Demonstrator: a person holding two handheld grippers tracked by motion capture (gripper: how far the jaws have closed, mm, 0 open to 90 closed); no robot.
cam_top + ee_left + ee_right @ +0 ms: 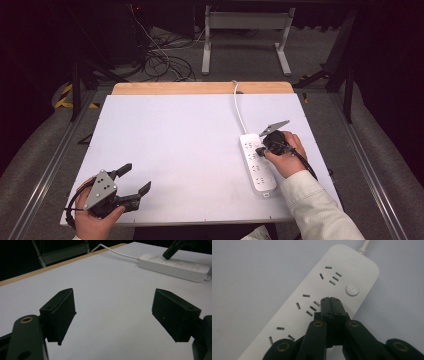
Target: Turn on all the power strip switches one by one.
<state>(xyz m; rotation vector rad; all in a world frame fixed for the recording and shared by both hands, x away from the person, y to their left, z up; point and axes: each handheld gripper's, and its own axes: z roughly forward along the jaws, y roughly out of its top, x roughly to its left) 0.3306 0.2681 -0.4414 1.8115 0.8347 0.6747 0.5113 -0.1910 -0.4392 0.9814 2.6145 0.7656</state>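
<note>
Right gripper [330, 300] clamped shut, tips over the white power strip [317, 302] near the desk's [175, 140] right edge; left gripper [112, 312] gaping wide, empty, near-left corner.

We held the right gripper [260, 149] with its tips down on the white power strip [258, 170], near its cord end, jaws together. The strip's cord [239, 107] ran to the table's [175, 140] far edge. Our left gripper [136, 180] rested at the near left corner, jaws spread wide.
</note>
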